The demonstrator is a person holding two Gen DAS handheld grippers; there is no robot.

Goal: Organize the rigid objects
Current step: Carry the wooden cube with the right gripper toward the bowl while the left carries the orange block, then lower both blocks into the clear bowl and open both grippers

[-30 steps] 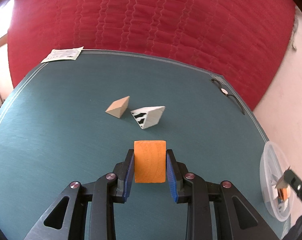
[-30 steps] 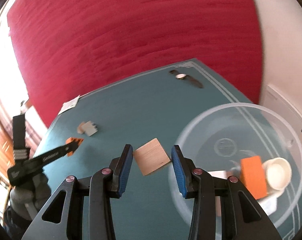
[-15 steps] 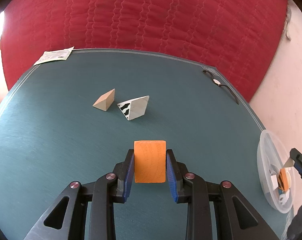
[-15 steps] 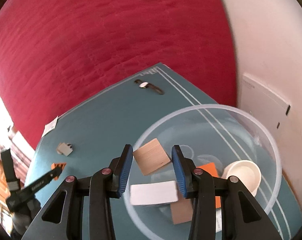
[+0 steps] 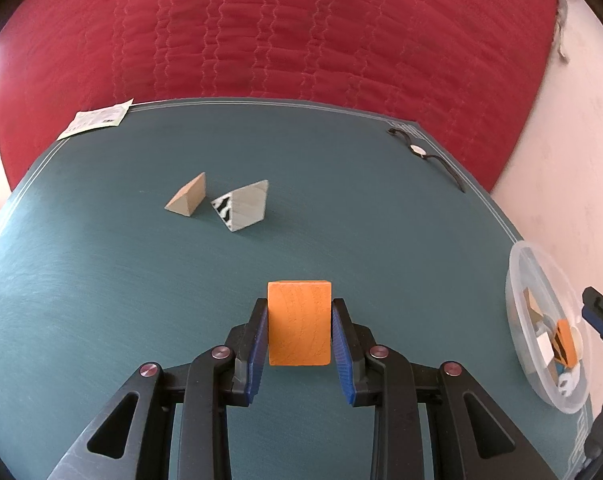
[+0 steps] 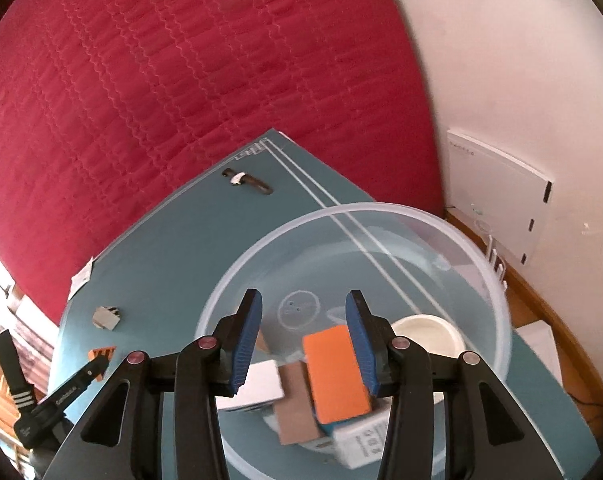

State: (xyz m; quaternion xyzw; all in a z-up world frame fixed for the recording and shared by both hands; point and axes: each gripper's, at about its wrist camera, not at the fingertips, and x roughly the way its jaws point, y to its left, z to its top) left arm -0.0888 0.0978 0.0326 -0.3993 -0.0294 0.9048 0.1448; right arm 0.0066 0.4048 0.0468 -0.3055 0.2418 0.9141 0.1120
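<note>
**Orange block held on the left, right gripper open over the bowl**

A red quilted cover [image 5: 301, 32] is filling the background behind the teal table [image 5: 101, 280]. At the table's right edge a clear plastic bowl [image 6: 497, 292] is holding several blocks, among them an orange block in the bowl [image 6: 337, 372], a brown wooden piece [image 6: 295, 408], a white block [image 6: 261, 382] and a cream cup [image 6: 429, 330]. The right gripper [image 6: 304, 340] is hovering above the bowl with its jaws spread apart, gripping nothing. The left gripper [image 5: 300, 328] is clamping an orange wooden block [image 5: 299, 324] above the table. Farther out, a plain wooden wedge [image 5: 187, 200] and a black-and-white patterned wedge [image 5: 243, 206] are lying just beside each other. A wristwatch [image 5: 421, 152] and a paper slip [image 5: 97, 122] are resting near the far edge.
</note>
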